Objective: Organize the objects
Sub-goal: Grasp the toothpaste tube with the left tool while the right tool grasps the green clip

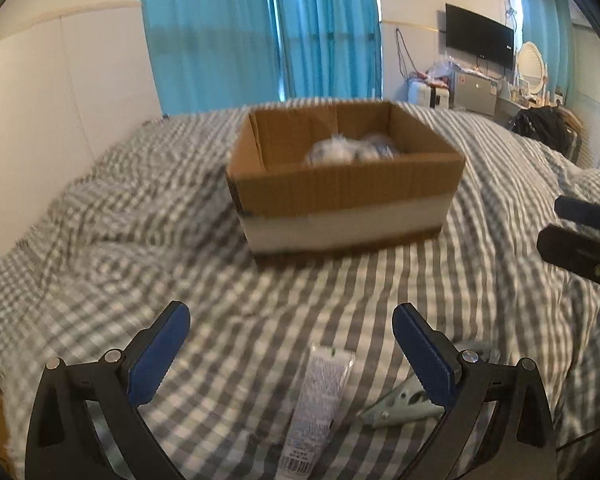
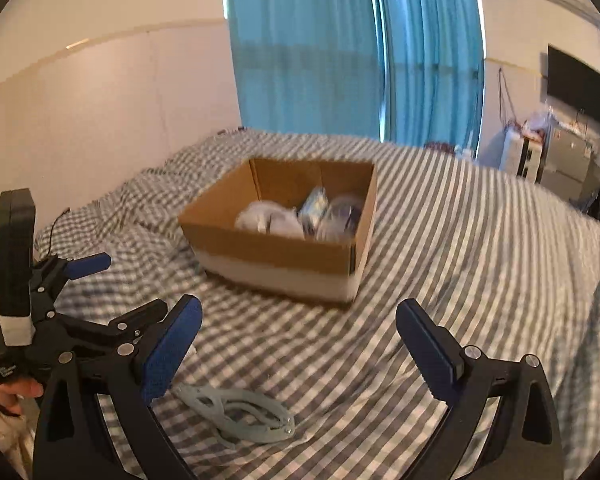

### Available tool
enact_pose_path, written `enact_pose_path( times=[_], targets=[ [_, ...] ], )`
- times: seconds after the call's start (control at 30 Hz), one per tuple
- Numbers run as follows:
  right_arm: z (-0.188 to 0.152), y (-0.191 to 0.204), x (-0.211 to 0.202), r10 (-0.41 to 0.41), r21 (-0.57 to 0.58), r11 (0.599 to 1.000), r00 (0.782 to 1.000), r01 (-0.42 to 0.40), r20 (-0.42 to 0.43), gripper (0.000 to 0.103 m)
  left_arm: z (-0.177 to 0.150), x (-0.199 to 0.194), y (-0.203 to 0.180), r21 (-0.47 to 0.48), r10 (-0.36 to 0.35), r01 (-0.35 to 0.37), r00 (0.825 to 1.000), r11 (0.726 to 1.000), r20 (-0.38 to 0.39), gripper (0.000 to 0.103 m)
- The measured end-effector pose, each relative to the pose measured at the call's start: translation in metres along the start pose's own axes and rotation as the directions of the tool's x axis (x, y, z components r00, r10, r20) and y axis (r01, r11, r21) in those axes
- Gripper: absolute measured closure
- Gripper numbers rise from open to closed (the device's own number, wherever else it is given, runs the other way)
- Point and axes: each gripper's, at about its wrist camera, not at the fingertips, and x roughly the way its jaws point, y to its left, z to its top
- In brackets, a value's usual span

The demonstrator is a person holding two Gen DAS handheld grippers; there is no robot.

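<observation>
Box part-filled, two items left on the bed

The cardboard box (image 1: 346,184) sits mid-bed holding wrapped bundles (image 2: 274,220); near you, the tube (image 1: 320,400) and grey clip (image 2: 236,412) wait loose. Your left gripper (image 1: 290,354) and right gripper (image 2: 298,354) both gape, holding nothing.

Bare striped bedding (image 2: 440,240) lies open around the cardboard box (image 2: 280,256), whose top is uncovered.

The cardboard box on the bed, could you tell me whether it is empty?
Not empty. The cardboard box is open-topped, and the right wrist view shows pale wrapped items inside; what they are is too blurred to tell.
</observation>
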Motion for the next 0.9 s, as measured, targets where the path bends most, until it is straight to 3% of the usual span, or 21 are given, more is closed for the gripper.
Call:
enact_pose_path(
  times=[0.23,0.43,0.7,0.8,0.87,0.9],
  targets=[
    [-0.032,0.003,0.027,-0.021,0.011,1.0,0.993,0.022,-0.119,0.005,-0.024,0.023,0.004,0.031,0.032,-0.03,0.998,0.999,-0.048,0.0],
    [-0.034,0.009,0.034,-0.04,-0.004,0.999,0.989,0.04,-0.142,0.005,-0.036,0.031,0.001,0.056,0.025,-0.02,0.995,0.998,-0.092,0.003],
    [-0.04,0.009,0.036,-0.061,-0.018,0.998,0.985,0.058,-0.159,0.005,-0.047,0.043,-0.006,0.069,-0.061,0.073,0.985,0.995,-0.162,0.036],
    [-0.041,0.008,0.038,-0.06,-0.02,0.998,0.983,0.057,-0.176,0.005,-0.047,0.039,-0.007,0.061,-0.089,0.1,0.983,0.993,-0.159,0.054],
    [-0.042,0.01,0.042,-0.065,-0.03,0.998,0.978,0.061,-0.196,0.005,-0.047,0.036,-0.007,0.06,-0.102,0.112,0.983,0.992,-0.154,0.072],
    [-0.043,0.011,0.043,-0.067,-0.034,0.998,0.977,0.061,-0.202,0.005,-0.046,0.035,-0.006,0.06,-0.107,0.117,0.983,0.991,-0.151,0.072]
  ],
)
